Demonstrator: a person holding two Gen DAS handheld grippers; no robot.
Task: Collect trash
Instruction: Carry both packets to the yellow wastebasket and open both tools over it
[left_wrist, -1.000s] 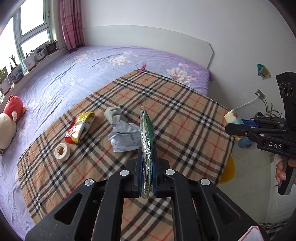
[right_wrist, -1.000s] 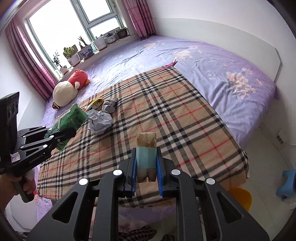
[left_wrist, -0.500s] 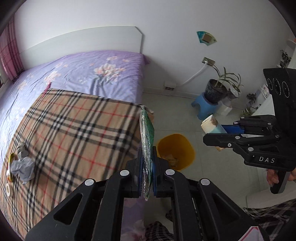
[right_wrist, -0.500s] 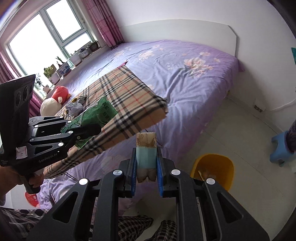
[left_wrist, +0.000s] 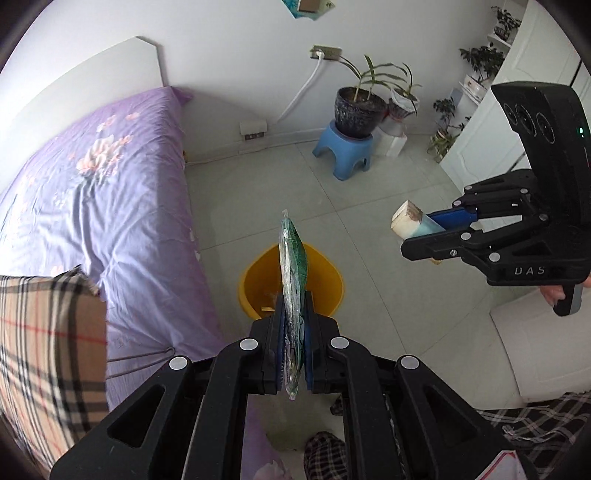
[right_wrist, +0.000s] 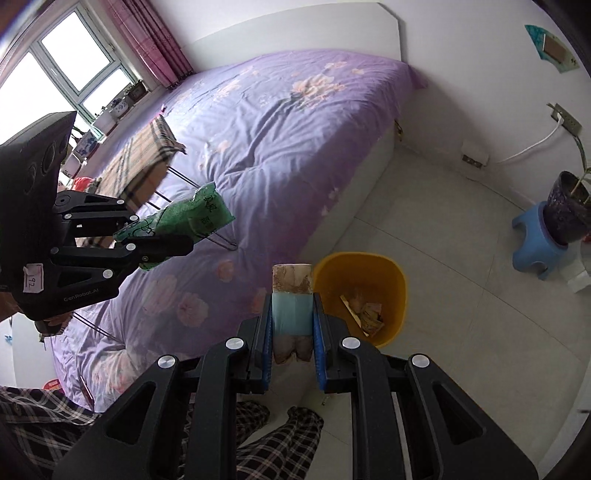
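Bedroom floor seen from above by two handheld grippers, both pointing steeply down toward a yellow bin (left_wrist: 258, 295) that stands on pale tiles just beside a purple bed (left_wrist: 110, 203). The left gripper (left_wrist: 293, 354) is clamped on a flat green wrapper (left_wrist: 293, 266), held edge-on so that it lines up over the bin's opening. The right gripper (right_wrist: 293, 332) is closed on a small carton (right_wrist: 291, 306), pale blue with a torn, brownish top; in its own view the bin (right_wrist: 399, 295) sits just right of the carton, with scraps of paper already inside.

Risk, as a judgement: the carton looks offset to the near left of the bin's rim, so letting go now could bounce it onto the tiles. The wrapper is light and thin; it may flutter sideways or cling to a pad after release.

Compared with a second ago, both views have swung away from the plaid blanket (left_wrist: 44, 350), where other litter lay, toward the floor. The bin has come into sight, and both grips are unchanged.
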